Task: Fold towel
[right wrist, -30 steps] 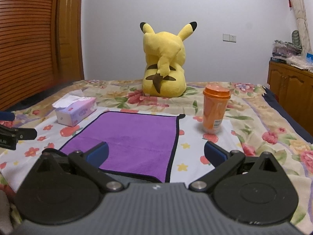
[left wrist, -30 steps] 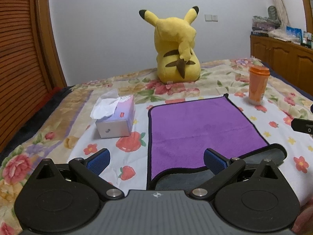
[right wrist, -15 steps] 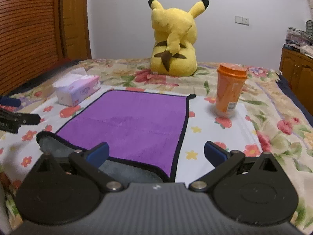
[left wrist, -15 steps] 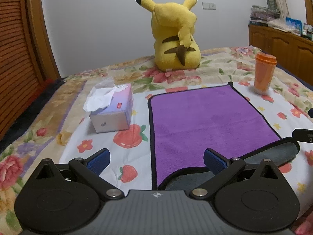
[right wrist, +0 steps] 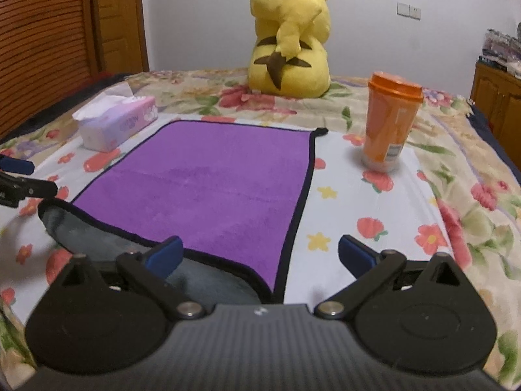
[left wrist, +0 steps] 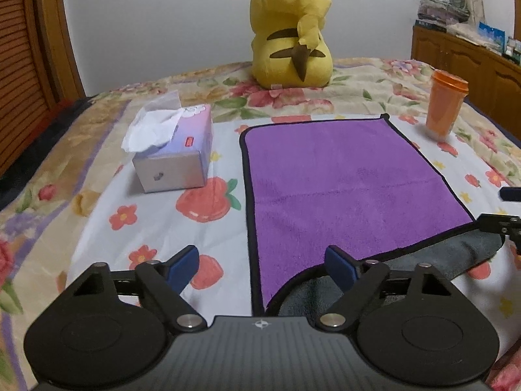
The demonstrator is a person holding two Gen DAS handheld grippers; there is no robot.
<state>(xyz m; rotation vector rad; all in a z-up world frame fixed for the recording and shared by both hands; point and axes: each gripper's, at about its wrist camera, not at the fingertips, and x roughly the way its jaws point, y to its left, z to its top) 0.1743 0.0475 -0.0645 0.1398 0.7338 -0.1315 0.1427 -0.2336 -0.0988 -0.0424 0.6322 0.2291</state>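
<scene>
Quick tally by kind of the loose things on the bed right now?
Purple towel: 1
Tissue box: 1
Orange lidded cup: 1
Pikachu plush: 1
Total: 4

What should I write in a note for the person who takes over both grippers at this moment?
Left gripper: open, holds nothing, at the near left corner of the towel.
Right gripper: open, holds nothing, at the near right corner.
Towel: purple side up on the bed, near edge curled so the grey underside shows.
Tissue box lies left of it, orange cup right.
Done: nothing gripped, no fold.
Left: grip both near corners and fold.
</scene>
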